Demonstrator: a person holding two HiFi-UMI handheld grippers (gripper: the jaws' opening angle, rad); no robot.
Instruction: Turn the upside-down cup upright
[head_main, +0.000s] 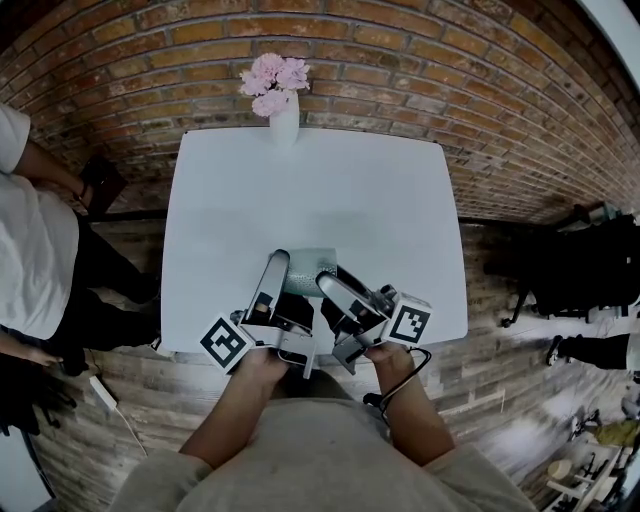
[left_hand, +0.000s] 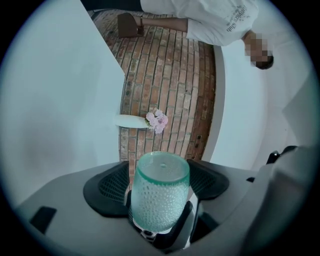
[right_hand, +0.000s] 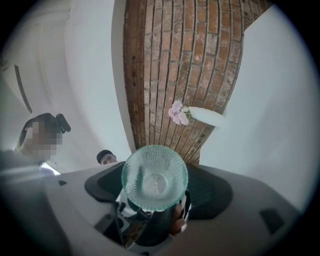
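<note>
While the two grippers meet over the near edge of the white table (head_main: 300, 190), the cup (head_main: 310, 272) hangs between them, off the surface and lying roughly on its side, neither mouth-down nor upright. The left gripper (head_main: 277, 262) has its jaws clamped on the cup's lower wall, its ribbed black pads (left_hand: 107, 187) pressing in from both sides. The right gripper (head_main: 330, 282) looks nearly straight down the cup's axis, and its jaws also appear closed against the cup rather than standing clear of it.

The cup is pale green and translucent, a tapered round tumbler covered in small raised beads, with a smoother, darker green band at one end and a flat disc with a centre dimple. It is probably thin plastic: light, fairly stiff, and liable to flex or pop loose if pinched at the rim. The beaded mid-wall gives the best purchase, gripped across its width.

A white vase of pink flowers (head_main: 283, 120) stands at the far edge, well apart.
</note>
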